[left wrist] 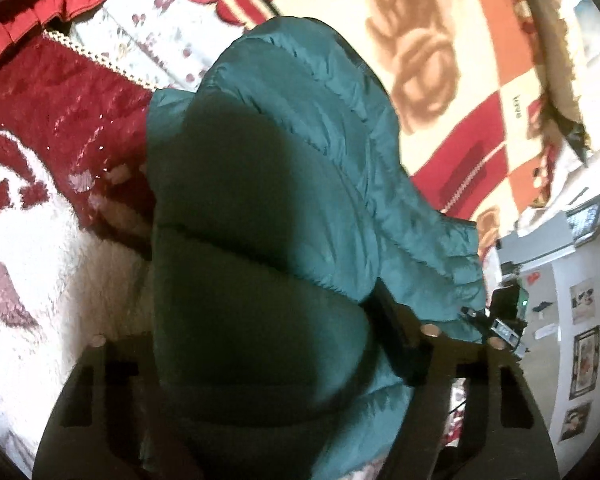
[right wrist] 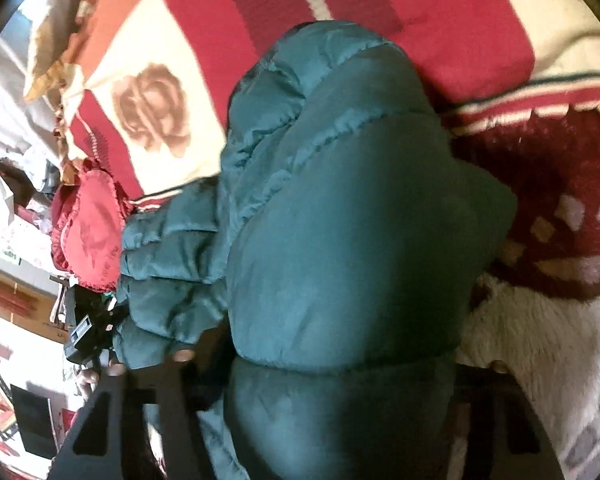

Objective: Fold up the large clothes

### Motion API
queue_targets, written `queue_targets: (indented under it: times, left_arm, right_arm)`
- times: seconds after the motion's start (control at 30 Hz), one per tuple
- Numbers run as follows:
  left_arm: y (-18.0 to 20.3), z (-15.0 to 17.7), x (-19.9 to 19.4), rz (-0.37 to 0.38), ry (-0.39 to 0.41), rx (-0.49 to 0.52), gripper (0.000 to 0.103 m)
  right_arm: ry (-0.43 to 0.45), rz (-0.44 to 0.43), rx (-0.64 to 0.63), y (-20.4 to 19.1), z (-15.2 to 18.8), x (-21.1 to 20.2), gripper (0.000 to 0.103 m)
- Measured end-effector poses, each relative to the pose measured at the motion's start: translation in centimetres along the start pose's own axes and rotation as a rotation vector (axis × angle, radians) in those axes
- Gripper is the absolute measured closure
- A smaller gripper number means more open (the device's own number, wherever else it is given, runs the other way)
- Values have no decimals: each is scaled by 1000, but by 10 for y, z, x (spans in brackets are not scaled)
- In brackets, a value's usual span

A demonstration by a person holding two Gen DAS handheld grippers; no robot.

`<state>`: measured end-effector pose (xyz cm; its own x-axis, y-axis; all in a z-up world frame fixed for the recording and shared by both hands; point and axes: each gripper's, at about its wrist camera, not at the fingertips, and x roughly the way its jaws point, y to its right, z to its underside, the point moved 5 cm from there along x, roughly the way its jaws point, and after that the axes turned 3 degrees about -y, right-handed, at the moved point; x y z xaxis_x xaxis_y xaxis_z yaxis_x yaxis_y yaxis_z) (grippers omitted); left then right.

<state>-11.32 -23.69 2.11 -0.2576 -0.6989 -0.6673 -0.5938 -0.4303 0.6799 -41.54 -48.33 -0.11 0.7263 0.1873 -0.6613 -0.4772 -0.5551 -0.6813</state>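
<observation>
Across the bed, at the middle of both wrist views, lies a teal puffer jacket (left wrist: 276,184), bulky and quilted, resting on a red-and-cream rose blanket (left wrist: 412,60) that runs off toward twelve and one o'clock. A white fluffy throw (left wrist: 32,248) with dark red patterning sits at nine o'clock in the left wrist view.

From six o'clock in that view, the left gripper (left wrist: 268,364) reaches in with a thick bunch of jacket filling the gap between its dark fingers; the padding appears pressed by them, so it looks clamped on the jacket, though blur and shadow hide the exact contact. The right gripper (right wrist: 340,364) shows the same from its side: a fat roll of teal fabric sits between its fingers and seems pinched there. A red ruffled cushion (right wrist: 88,232) lies at nine o'clock in the right wrist view, just beside the jacket's crumpled sleeve (right wrist: 168,248).

By my judgement the step in hand is taking hold of one edge of the jacket with both grippers, ready to lift it. The next move calls for raising both grips together and carrying that edge toward twelve o'clock, keeping the slippery padding from sliding out.
</observation>
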Motion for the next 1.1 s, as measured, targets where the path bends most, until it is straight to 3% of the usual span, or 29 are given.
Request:
queue_targets:
  times: [0.17,0.53,0.73,0.93,0.97,1.0,1.07,1.1]
  left_arm:
    - [26,12,-28,61,21,34,49]
    - [63,67,-107,128,-4,74,50]
    - [45,113,-136,133,-5,74,50]
    - [8,141,-127,78,-9,23,50]
    - [-1,142,-121,61,-18,2,49]
    - [-7,143,-115,46,-26,-15,47]
    - [-19,144,-107,21,-32,-42,31]
    - [-24,144,-102,10,-35,-56,26]
  right_arm:
    - [41,-26,-48,-32,7,-29,60]
    - [1,-91,-116,-87,65,-92,61]
    - [-28,-141,-99,-86,109,-99,61]
    - [-31,-153,15,-49,130,-90,61]
    - [-32,-126,32,-40,132,-86,57]
    - [-35,-78,56,-29,134,-81,48]
    - [-42,36,56,-14,136,-73,30]
    - [-37,46,66,-10,136,-72,28]
